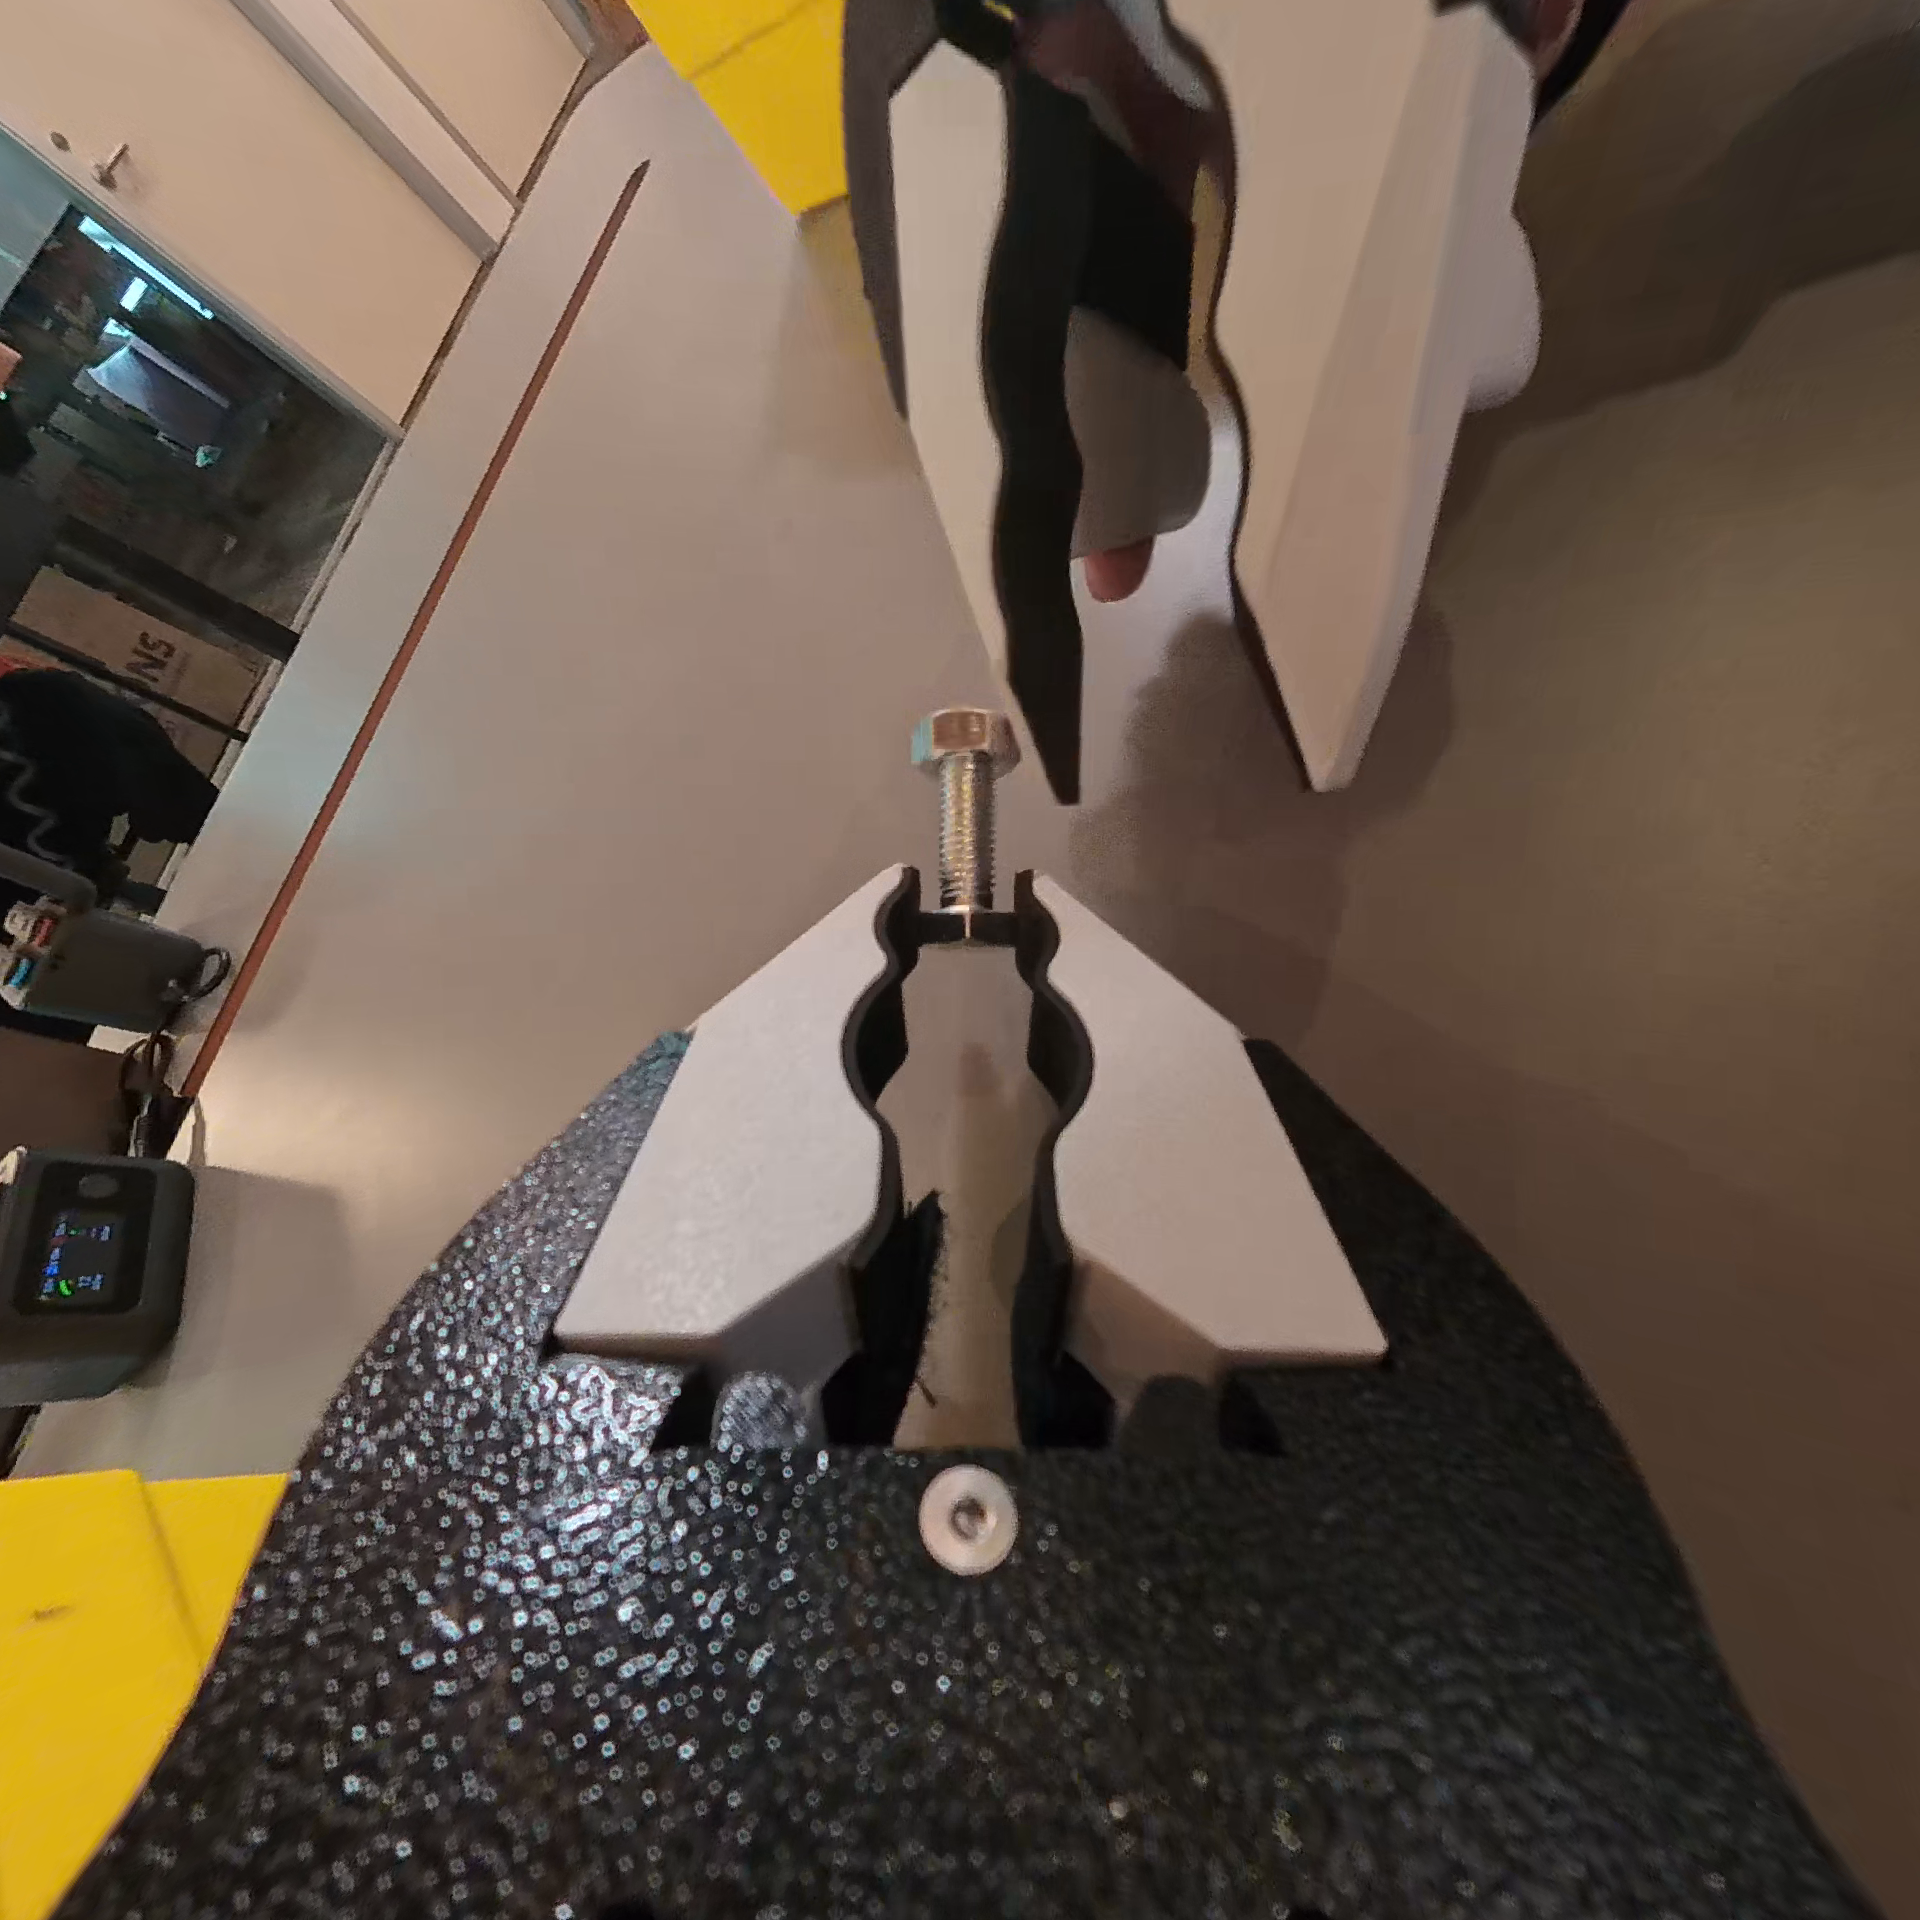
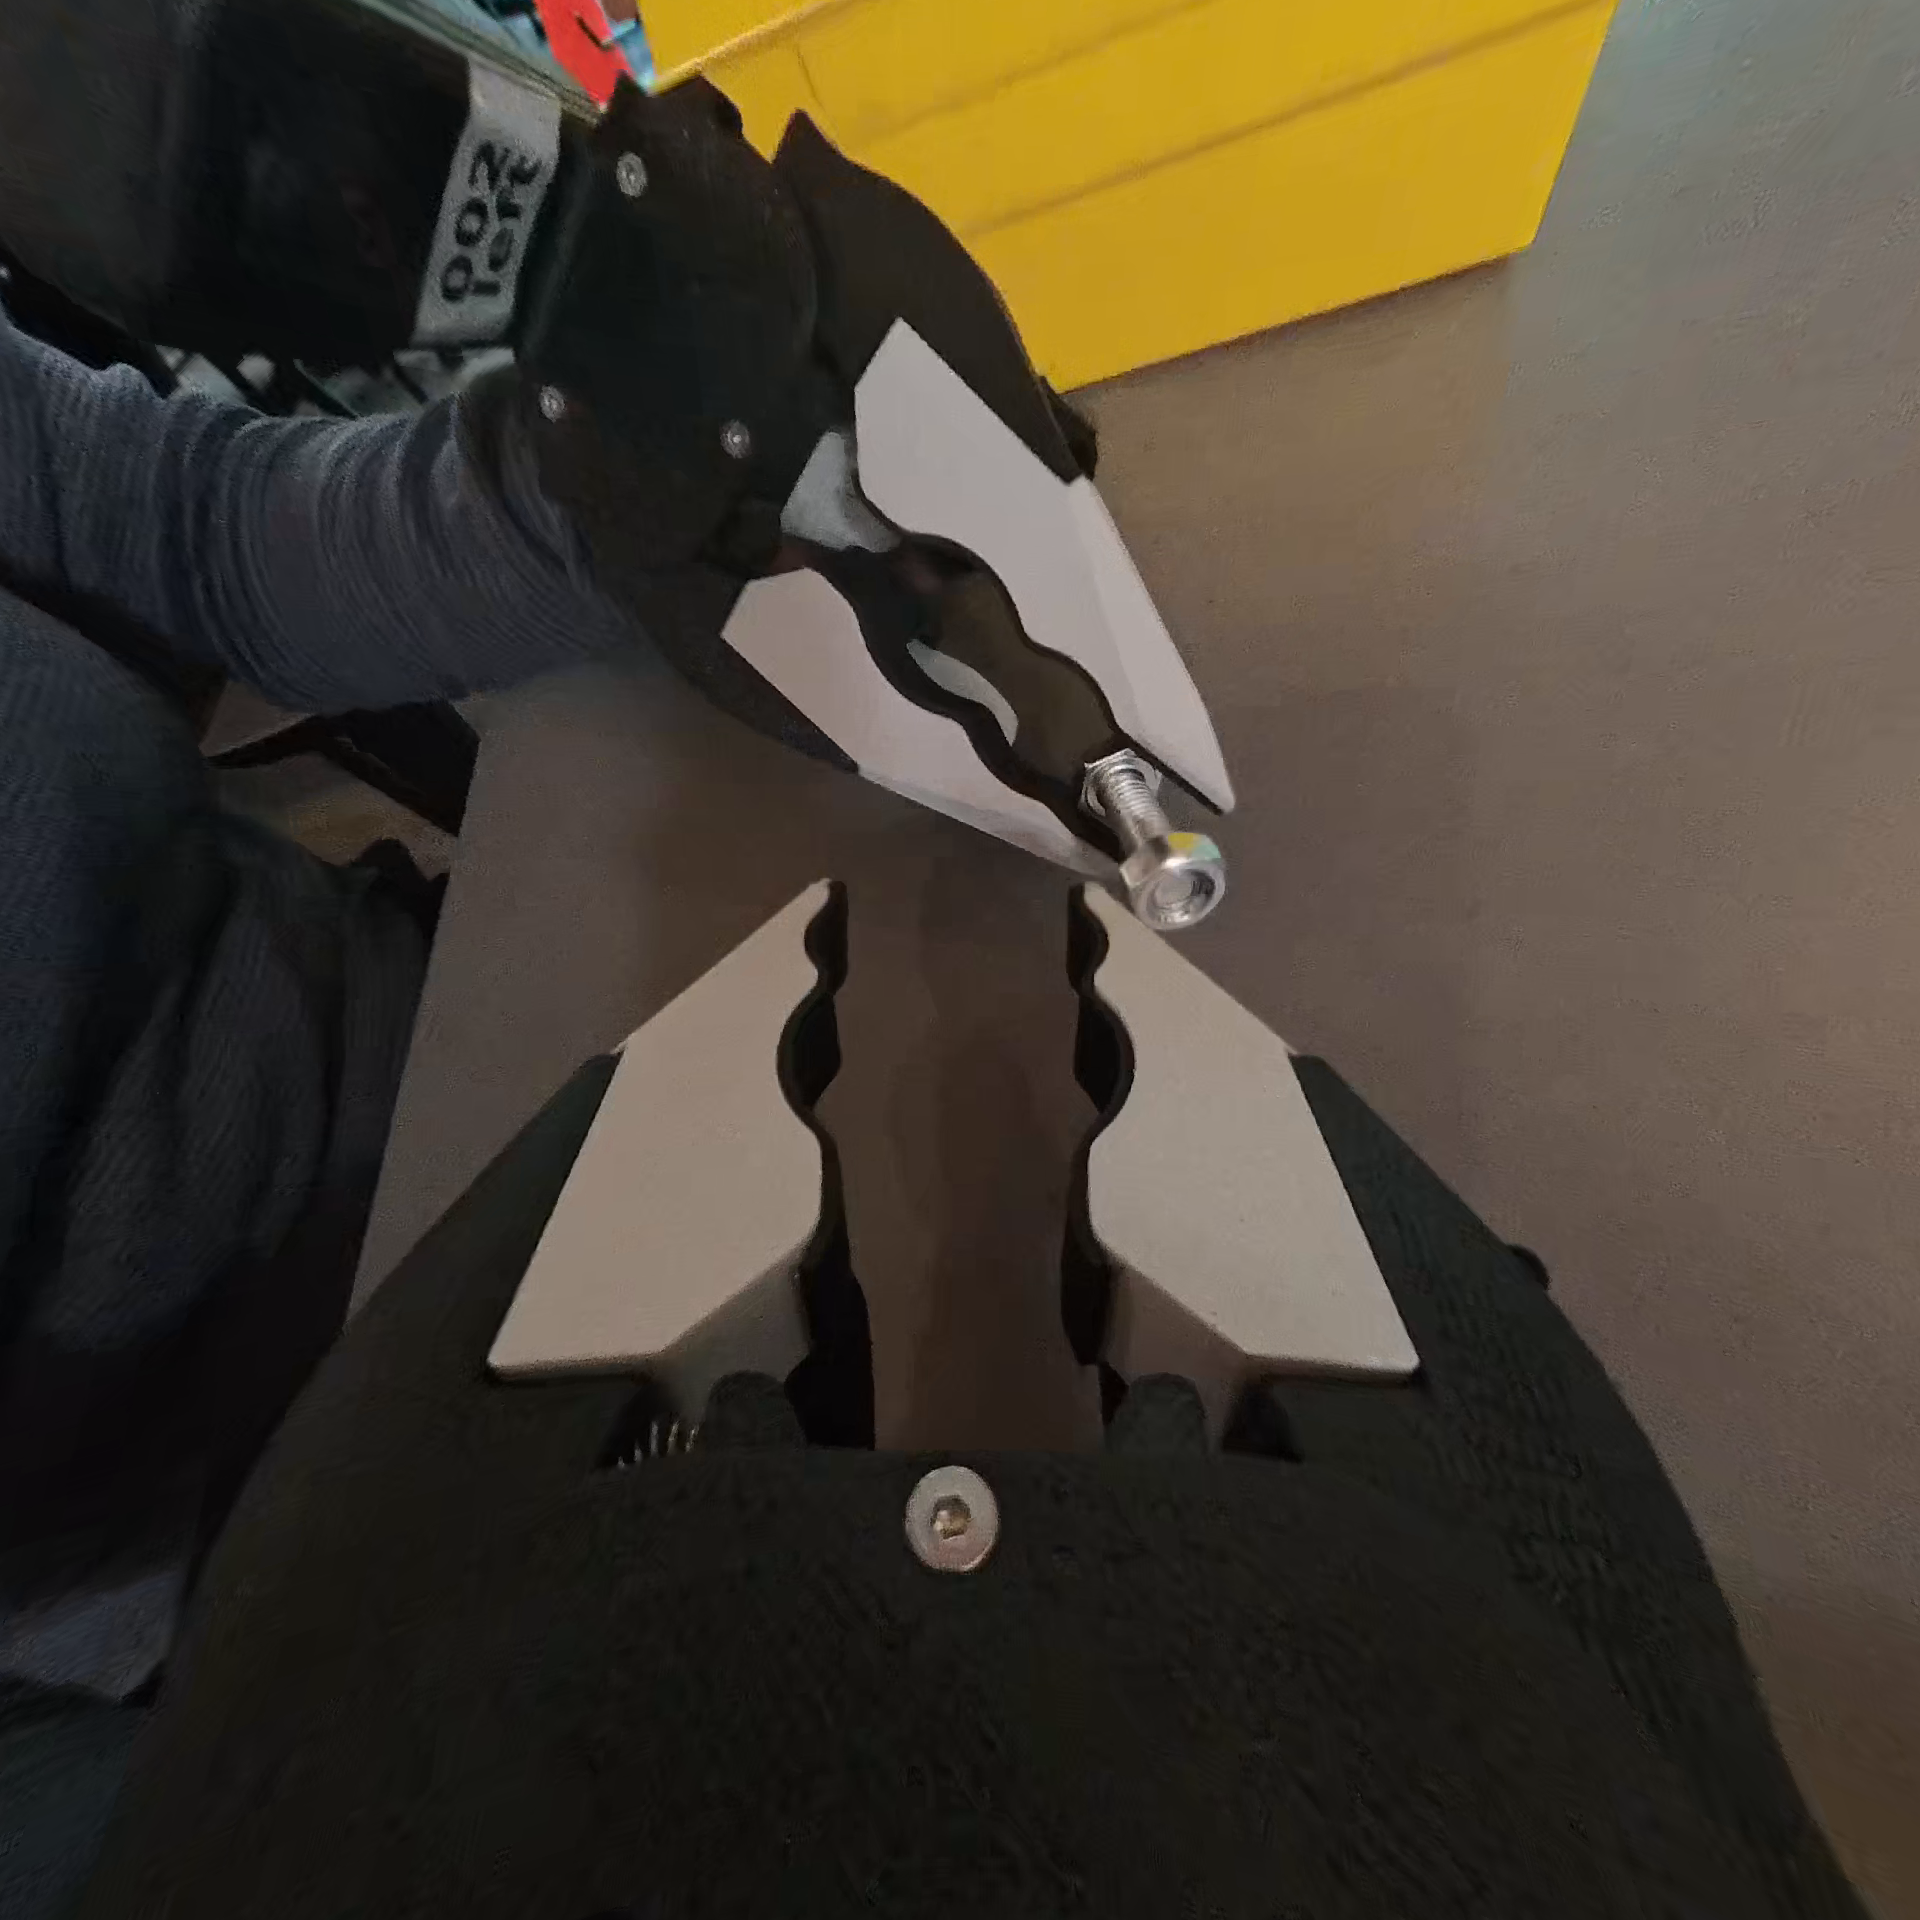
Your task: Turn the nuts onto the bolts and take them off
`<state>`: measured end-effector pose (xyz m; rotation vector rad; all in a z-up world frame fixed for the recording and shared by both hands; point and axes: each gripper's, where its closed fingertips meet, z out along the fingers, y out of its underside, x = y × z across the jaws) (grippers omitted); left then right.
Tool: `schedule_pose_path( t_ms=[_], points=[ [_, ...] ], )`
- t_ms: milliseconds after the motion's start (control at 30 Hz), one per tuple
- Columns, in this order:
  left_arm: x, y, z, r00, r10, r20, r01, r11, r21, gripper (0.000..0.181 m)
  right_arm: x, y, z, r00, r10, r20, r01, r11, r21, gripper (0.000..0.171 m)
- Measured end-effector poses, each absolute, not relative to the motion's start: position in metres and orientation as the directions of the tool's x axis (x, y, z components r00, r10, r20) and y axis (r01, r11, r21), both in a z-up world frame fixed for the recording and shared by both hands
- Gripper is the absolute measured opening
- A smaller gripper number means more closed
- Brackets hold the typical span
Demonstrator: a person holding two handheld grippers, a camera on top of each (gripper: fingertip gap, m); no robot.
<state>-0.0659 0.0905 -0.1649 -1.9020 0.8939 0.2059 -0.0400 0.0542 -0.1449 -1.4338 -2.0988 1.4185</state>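
Observation:
My left gripper (image 1: 968,885) is shut on a silver nut (image 1: 966,925) at its fingertips. A silver hex bolt (image 1: 964,821) is threaded into the nut and sticks straight out ahead, head (image 1: 961,743) farthest away. My right gripper (image 1: 1195,784) comes in from the top, open and empty, with one fingertip just right of the bolt head. In the right wrist view, the right gripper (image 2: 956,899) is open, and the left gripper (image 2: 1158,831) reaches in from the upper left. There the bolt head (image 2: 1174,888) sits just above the right-hand fingertip (image 2: 1091,914).
Both grippers are over a grey table (image 1: 675,623); its edge runs along the left. A yellow box (image 2: 1195,156) stands at the far side, with another yellow piece (image 1: 104,1662) at lower left. A grey device with a small screen (image 1: 83,1257) sits at the left. A person's dark sleeve (image 2: 260,540) holds the left gripper.

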Motion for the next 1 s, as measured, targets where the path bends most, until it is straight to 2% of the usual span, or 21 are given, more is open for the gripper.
schedule_pose_path(
  t_ms=[133,300,433,567,700,867,1000],
  points=[
    [-0.065,0.09,-0.165,0.719,-0.502,-0.48,-0.649,-0.238,-0.723,0.016,-0.044,0.068,-0.159,-0.419,0.856,-0.301,0.632,0.037,-0.774,0.048],
    [-0.065,0.09,-0.165,0.713,-0.506,-0.486,-0.655,-0.232,-0.719,0.016,-0.055,0.07,-0.139,-0.436,0.857,-0.274,0.527,-0.004,-0.85,0.054],
    [-0.065,0.09,-0.165,0.713,-0.504,-0.488,-0.657,-0.236,-0.717,0.016,-0.047,0.056,-0.123,-0.516,0.793,-0.323,0.491,-0.035,-0.87,0.047],
    [-0.065,0.09,-0.165,0.708,-0.504,-0.495,-0.665,-0.238,-0.708,0.016,-0.039,0.052,-0.143,-0.486,0.779,-0.396,0.608,-0.024,-0.794,0.042],
    [-0.064,0.09,-0.165,0.712,-0.511,-0.482,-0.654,-0.233,-0.719,0.016,-0.044,0.067,-0.162,-0.389,0.83,-0.401,0.67,-0.044,-0.741,0.051],
    [-0.064,0.09,-0.165,0.71,-0.512,-0.484,-0.656,-0.231,-0.718,0.016,-0.056,0.069,-0.132,-0.437,0.825,-0.359,0.524,-0.091,-0.847,0.055],
    [-0.065,0.09,-0.165,0.713,-0.51,-0.481,-0.654,-0.237,-0.719,0.016,-0.045,0.054,-0.125,-0.513,0.761,-0.399,0.526,-0.089,-0.846,0.045]
  ],
)
